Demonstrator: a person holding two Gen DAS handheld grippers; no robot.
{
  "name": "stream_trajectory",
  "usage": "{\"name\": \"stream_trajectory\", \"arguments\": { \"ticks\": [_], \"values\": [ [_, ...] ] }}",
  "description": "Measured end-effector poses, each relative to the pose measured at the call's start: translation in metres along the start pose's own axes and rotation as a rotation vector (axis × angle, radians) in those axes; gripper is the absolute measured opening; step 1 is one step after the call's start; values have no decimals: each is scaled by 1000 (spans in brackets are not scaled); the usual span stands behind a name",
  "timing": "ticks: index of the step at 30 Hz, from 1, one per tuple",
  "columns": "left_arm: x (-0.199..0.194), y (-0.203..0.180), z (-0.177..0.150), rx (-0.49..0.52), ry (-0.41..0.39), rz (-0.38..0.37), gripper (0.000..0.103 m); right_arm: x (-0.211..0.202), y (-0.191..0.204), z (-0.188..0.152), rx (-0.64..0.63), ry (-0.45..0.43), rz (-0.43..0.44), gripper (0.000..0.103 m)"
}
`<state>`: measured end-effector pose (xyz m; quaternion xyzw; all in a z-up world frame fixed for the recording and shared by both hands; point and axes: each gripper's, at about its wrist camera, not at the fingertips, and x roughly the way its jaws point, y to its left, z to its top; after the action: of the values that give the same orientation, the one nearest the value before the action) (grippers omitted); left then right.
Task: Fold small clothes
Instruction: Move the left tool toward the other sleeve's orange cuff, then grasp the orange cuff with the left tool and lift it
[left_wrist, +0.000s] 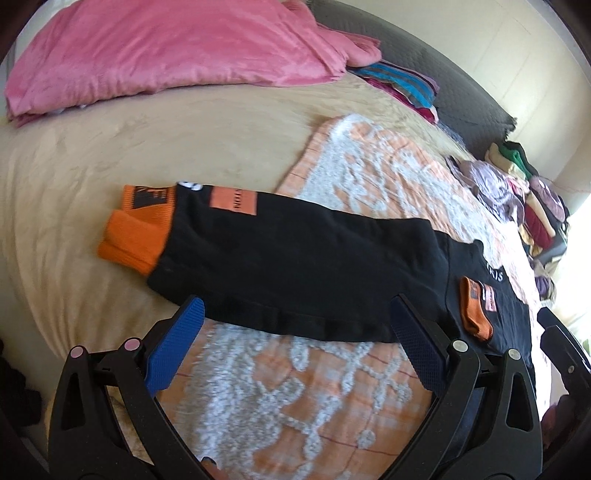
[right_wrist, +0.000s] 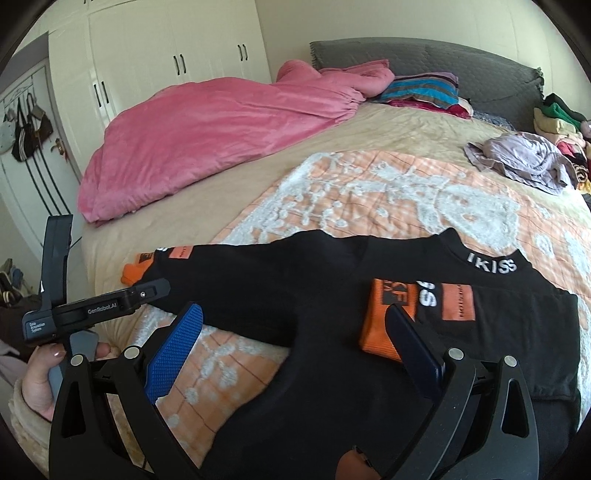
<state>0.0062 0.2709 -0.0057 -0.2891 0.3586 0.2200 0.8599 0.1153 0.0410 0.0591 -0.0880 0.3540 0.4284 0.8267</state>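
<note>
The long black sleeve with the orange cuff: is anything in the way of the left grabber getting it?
Nothing visible blocks it. The open left gripper hovers right at the near edge of the black sleeve with the orange cuff, which lies stretched out on the orange-and-white blanket, with only bare blanket between its fingers.

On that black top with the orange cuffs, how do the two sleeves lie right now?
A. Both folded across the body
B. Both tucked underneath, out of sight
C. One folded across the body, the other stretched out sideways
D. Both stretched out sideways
C: on the black top, one orange cuff lies on the chest below the collar, while the other orange cuff sits at the end of a sleeve stretched out over the bed.
</note>
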Motion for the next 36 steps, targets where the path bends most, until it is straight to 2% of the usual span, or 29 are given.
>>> {"name": "stream_trajectory", "arguments": {
  "ticks": [10, 20, 28, 33, 36],
  "values": [
    [4, 34, 3, -85, 0, 34, 93, 14, 24, 5, -38, 15, 24, 98],
    [14, 66, 5, -186, 3, 56, 93, 27, 31, -1, -26, 38, 40, 98],
    [22, 70, 13, -205, -24, 82, 93, 34, 26, -12, -11, 77, 32, 98],
    [28, 67, 20, -190, -55, 107, 93, 27, 13, -17, 27, 71, 28, 98],
    [30, 65, 24, -179, -72, 132, 87, 21, 3, -19, 43, 68, 18, 98]
  ]
}}
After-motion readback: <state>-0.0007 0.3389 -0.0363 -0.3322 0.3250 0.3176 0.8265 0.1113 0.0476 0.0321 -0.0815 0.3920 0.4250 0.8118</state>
